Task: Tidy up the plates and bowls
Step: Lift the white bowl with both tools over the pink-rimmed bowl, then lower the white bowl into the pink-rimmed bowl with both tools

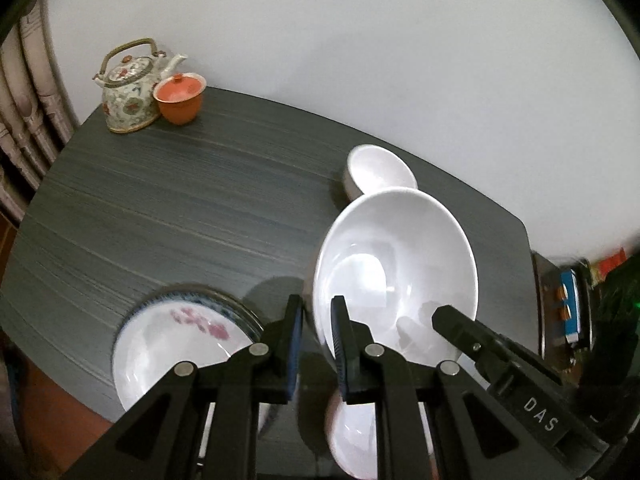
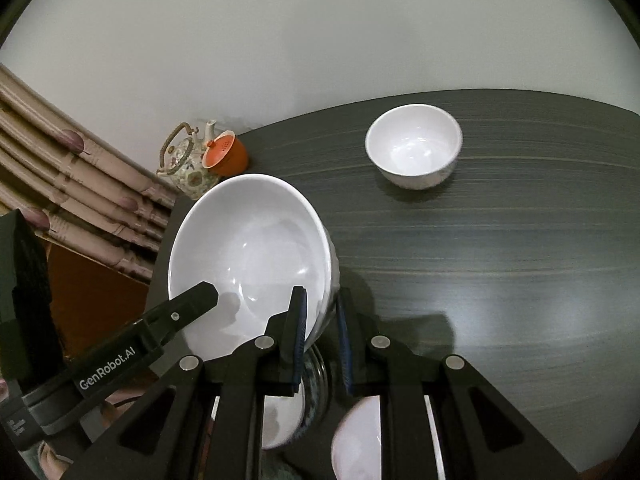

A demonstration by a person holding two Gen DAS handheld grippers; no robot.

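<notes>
Left wrist view: both hand-held grippers pinch opposite rims of the large white bowl.

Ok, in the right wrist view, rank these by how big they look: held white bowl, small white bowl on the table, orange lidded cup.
1. Held white bowl, though it is nearest the camera.
2. Small white bowl.
3. Orange lidded cup, farthest away.

Dark grey wood-grain table is standing against a plain white wall. Beige patterned curtain is hanging left of the table. Soft light is glaring off the tabletop.
</notes>
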